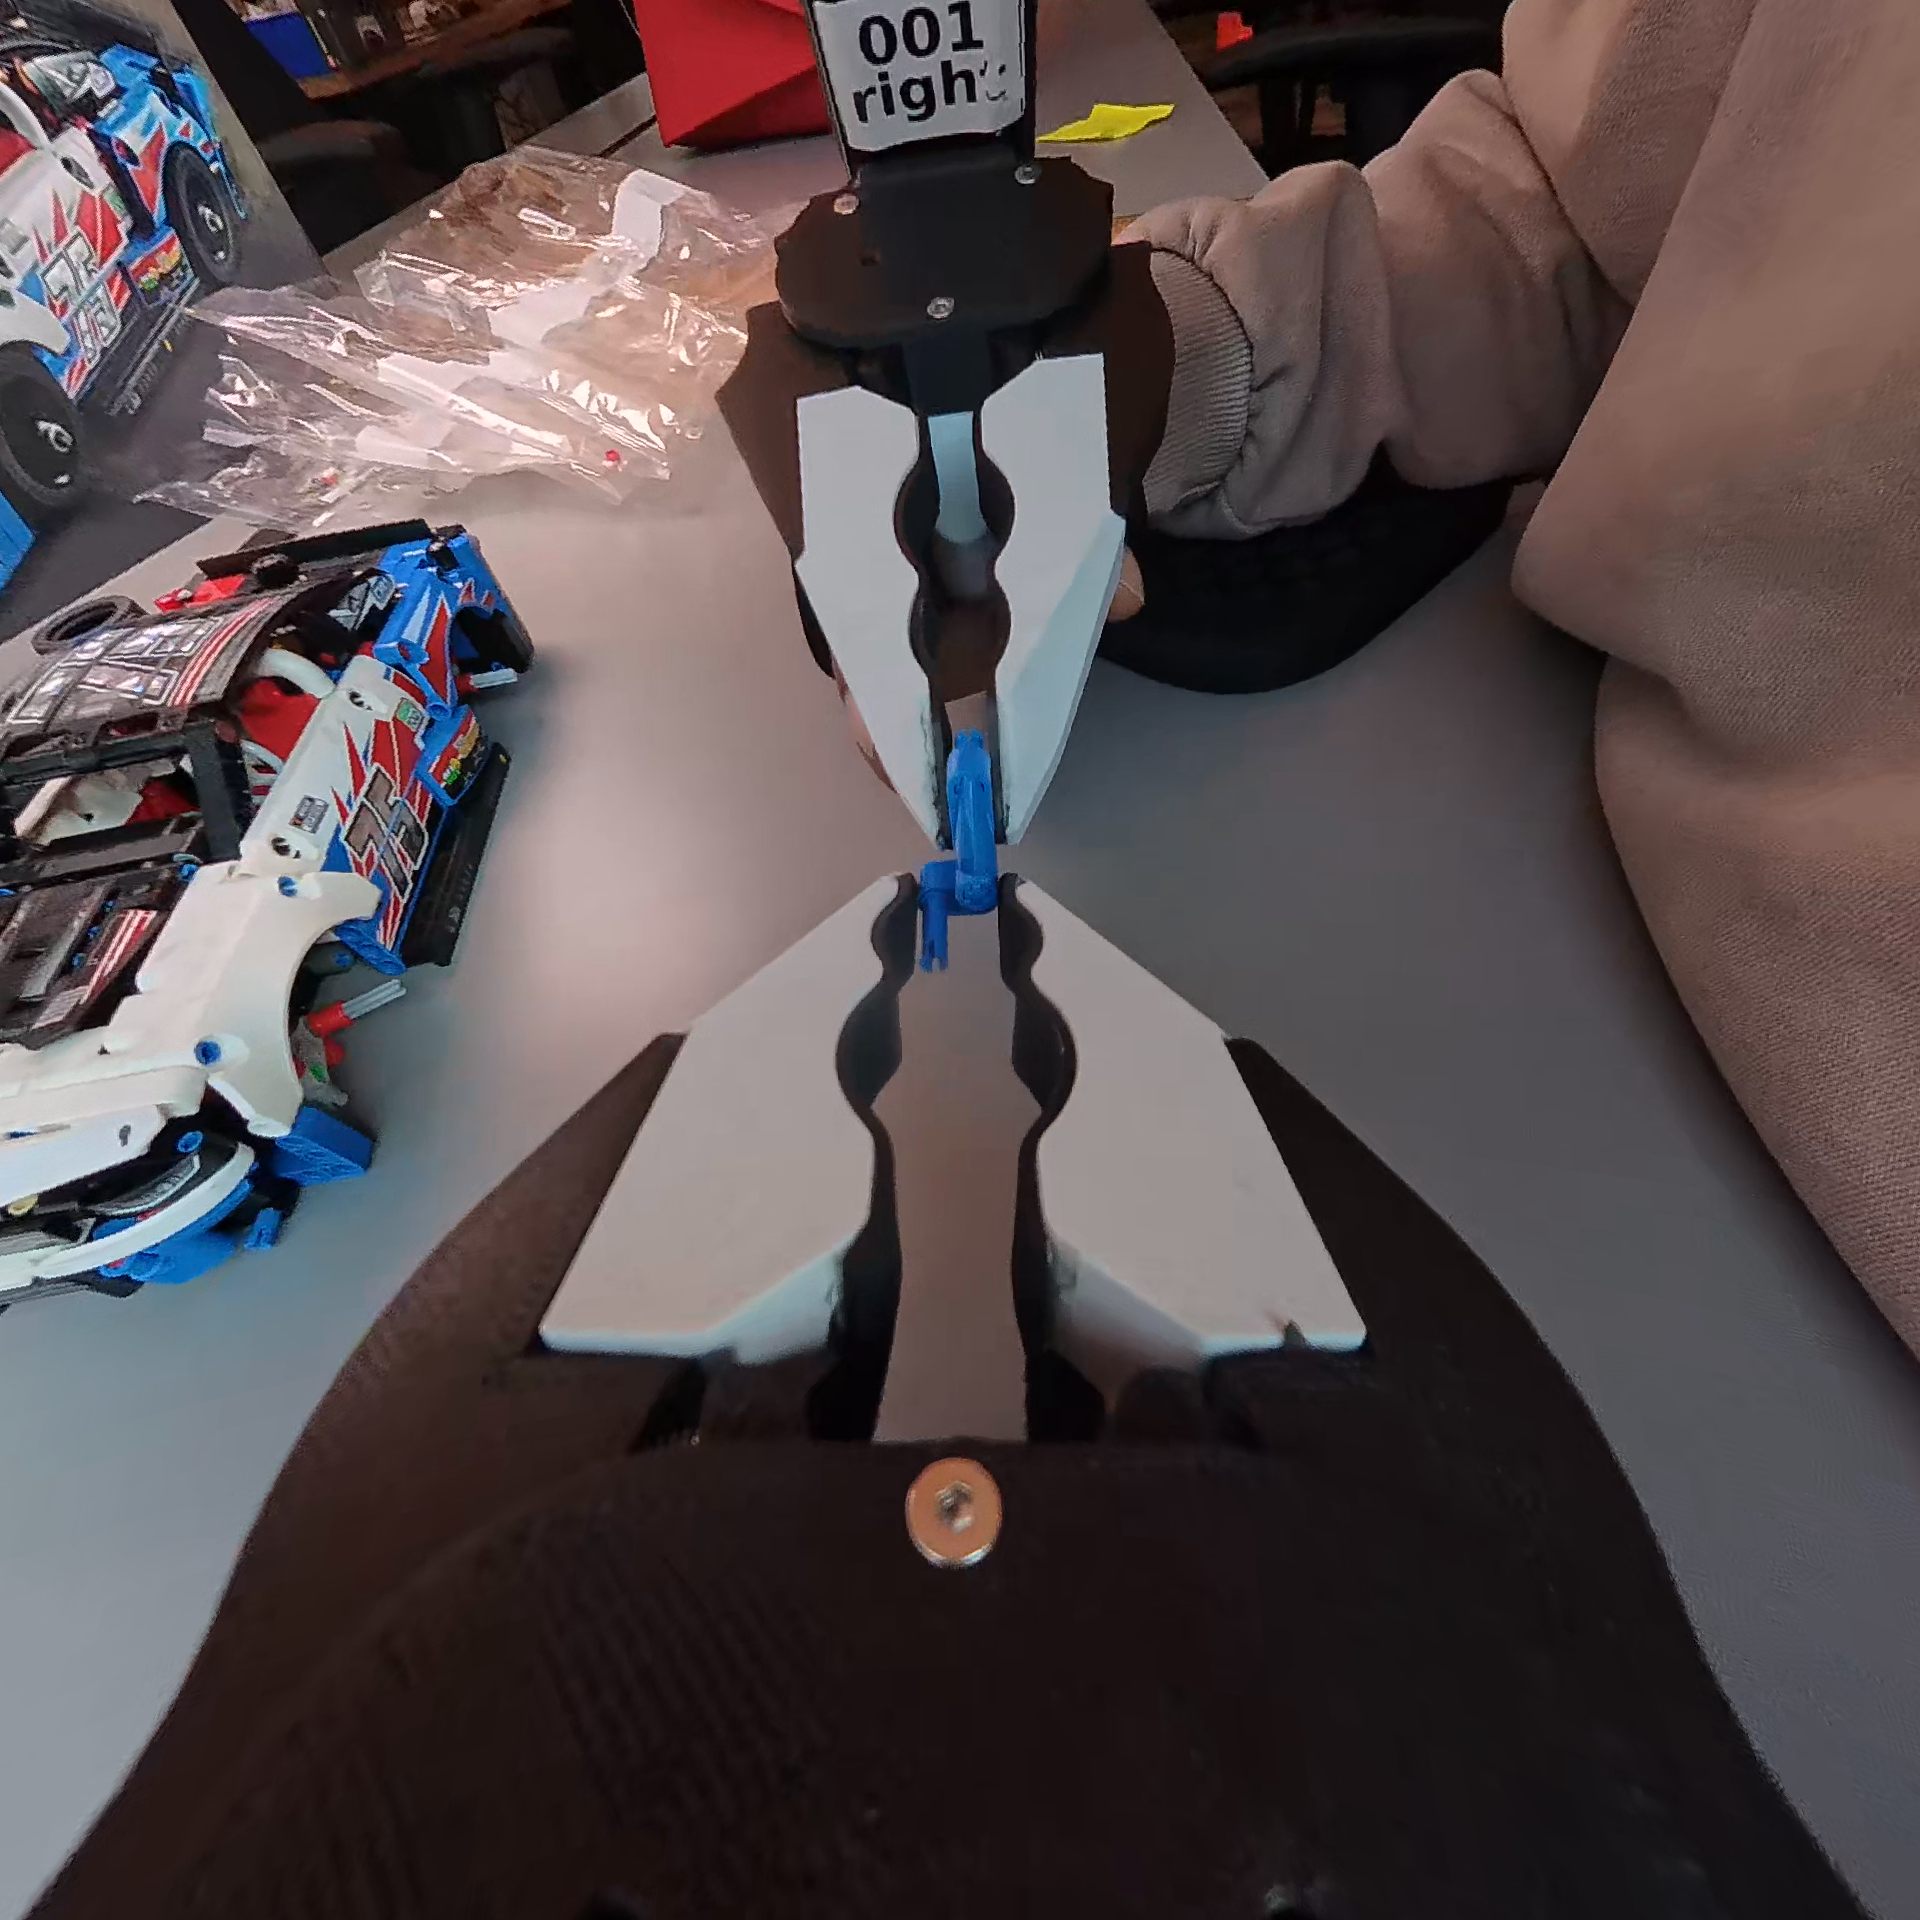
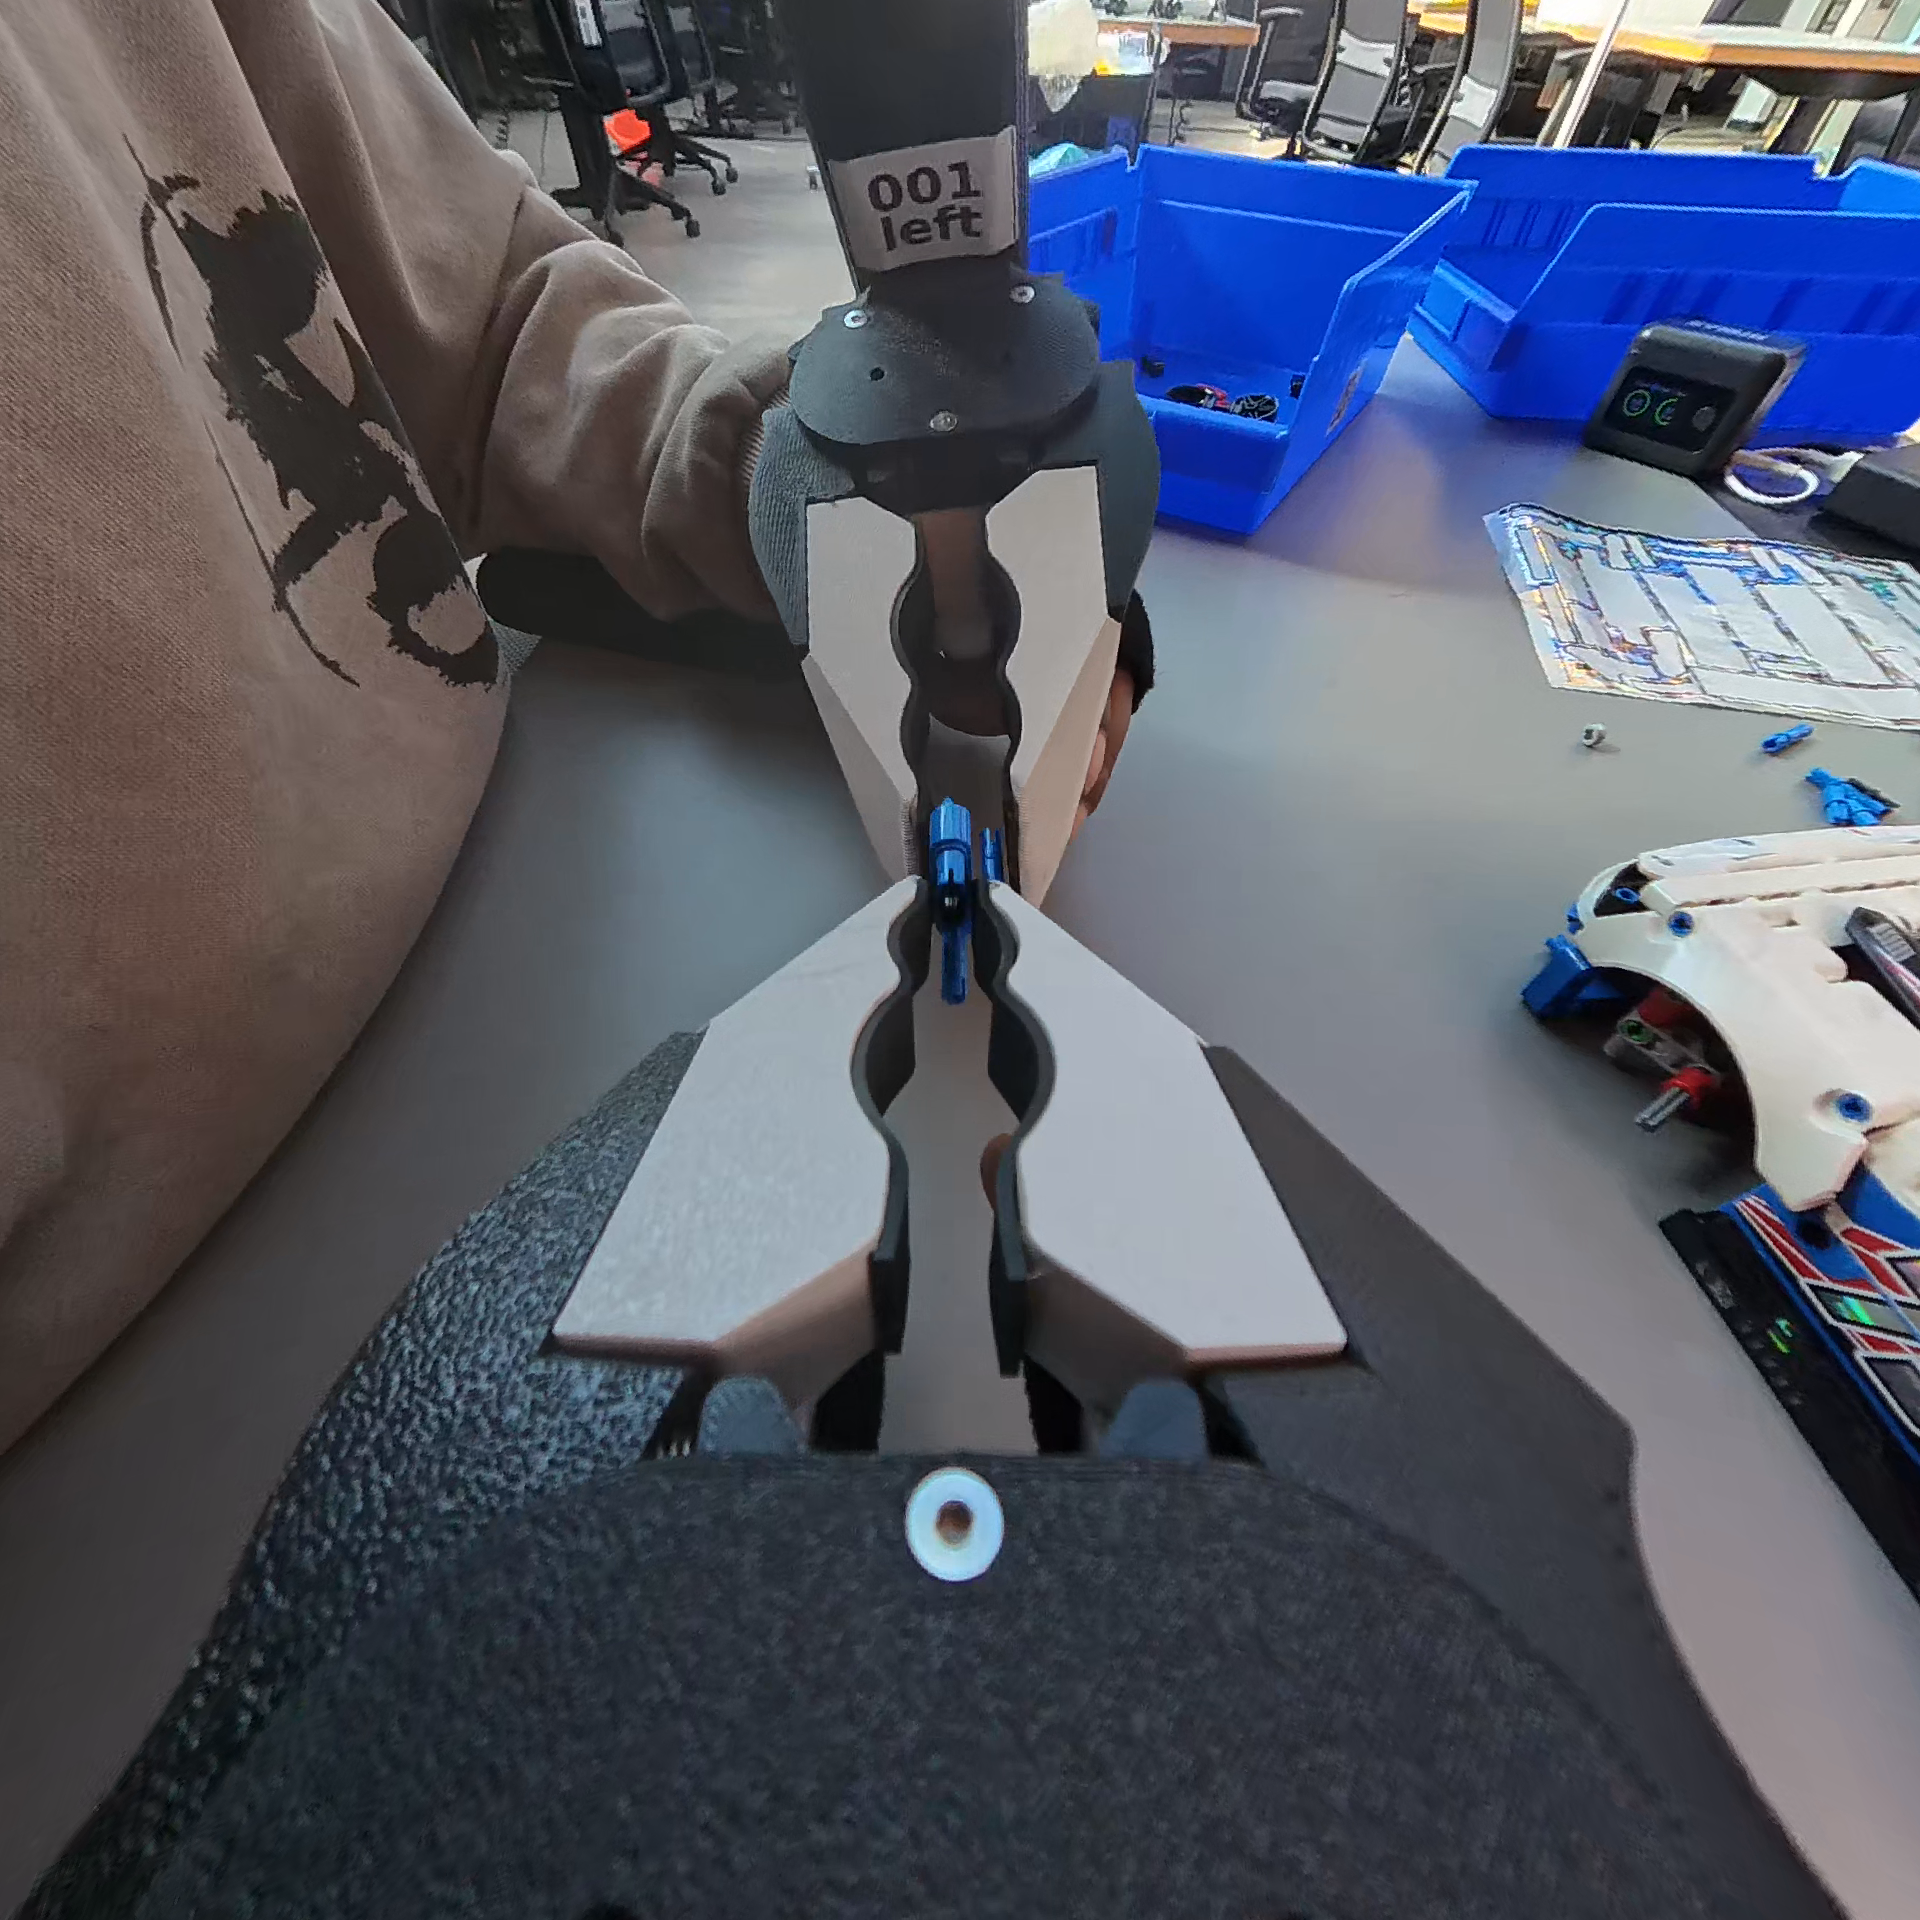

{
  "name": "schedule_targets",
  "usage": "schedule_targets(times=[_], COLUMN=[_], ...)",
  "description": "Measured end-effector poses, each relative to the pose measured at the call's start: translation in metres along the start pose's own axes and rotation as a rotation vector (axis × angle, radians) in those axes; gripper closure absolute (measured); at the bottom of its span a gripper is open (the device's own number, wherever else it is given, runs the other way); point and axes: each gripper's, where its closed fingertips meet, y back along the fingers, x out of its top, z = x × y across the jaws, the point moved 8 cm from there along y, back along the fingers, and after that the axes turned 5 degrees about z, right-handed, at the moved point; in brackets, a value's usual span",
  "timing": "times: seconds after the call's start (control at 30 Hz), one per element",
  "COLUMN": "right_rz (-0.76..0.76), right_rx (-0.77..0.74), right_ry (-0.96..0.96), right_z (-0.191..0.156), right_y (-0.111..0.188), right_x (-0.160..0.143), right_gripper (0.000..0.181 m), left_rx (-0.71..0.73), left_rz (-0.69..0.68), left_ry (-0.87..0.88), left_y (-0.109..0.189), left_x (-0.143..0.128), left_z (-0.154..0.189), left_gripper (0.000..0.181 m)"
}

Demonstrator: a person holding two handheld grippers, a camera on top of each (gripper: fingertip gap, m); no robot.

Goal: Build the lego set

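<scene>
My left gripper (image 1: 956, 888) is shut on a small blue Lego connector with a pin (image 1: 948, 904). My right gripper (image 1: 971, 826) comes in from the far side, tip to tip with it, shut on a second small blue piece (image 1: 968, 774). The two blue pieces touch between the fingertips, a little above the grey table (image 1: 1299, 1039). In the right wrist view, the right gripper (image 2: 954, 888) holds its blue piece (image 2: 953, 951) against the blue piece (image 2: 948, 842) in the left gripper (image 2: 961, 852). The partly built white, blue and red Lego car (image 1: 260, 883) lies to the left.
Clear plastic bags (image 1: 468, 343) and the set's box (image 1: 94, 260) lie beyond the car. In the right wrist view, the car (image 2: 1766, 987), a sticker sheet (image 2: 1714, 613), loose blue pieces (image 2: 1849, 800), blue bins (image 2: 1299, 312) and a black device (image 2: 1694, 400) are on the right. A person's beige sleeve (image 2: 260, 623) is on the left. Both grippers' tips are close together, under 4 cm apart. Left tips and right tips are each some 15 centimeters from the car (image 2: 1766, 987). My left wrist view (image 1: 230, 963) looks at it from another angle.
</scene>
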Motion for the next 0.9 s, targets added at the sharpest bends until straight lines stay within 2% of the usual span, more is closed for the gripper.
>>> schedule_targets(times=[0.23, 0.53, 0.6, 0.8, 0.9], right_rz=[-0.042, -0.163, -0.199, -0.343, -0.426], right_rx=[0.015, 0.064, 0.074, 0.054, 0.037], right_ry=[0.036, 0.125, 0.099, 0.064, 0.063], right_z=[0.013, 0.044, 0.053, 0.063, 0.065], right_y=[-0.004, -0.012, -0.013, -0.015, -0.017], right_x=[0.004, 0.014, 0.010, -0.011, -0.018], right_gripper=[0.177, 0.177, 0.177, 0.177, 0.177], left_rx=[0.054, 0.172, 0.213, 0.298, 0.333], left_rz=[-0.011, -0.034, -0.059, 0.044, 0.052], left_ry=[-0.002, 0.138, 0.169, 0.260, 0.266], left_y=[0.004, 0.014, 0.017, 0.032, 0.035], left_x=[-0.001, -0.009, -0.013, -0.008, -0.008], left_z=[-0.007, -0.030, -0.037, -0.052, -0.055], left_gripper=[0.168, 0.165, 0.162, 0.154, 0.151])
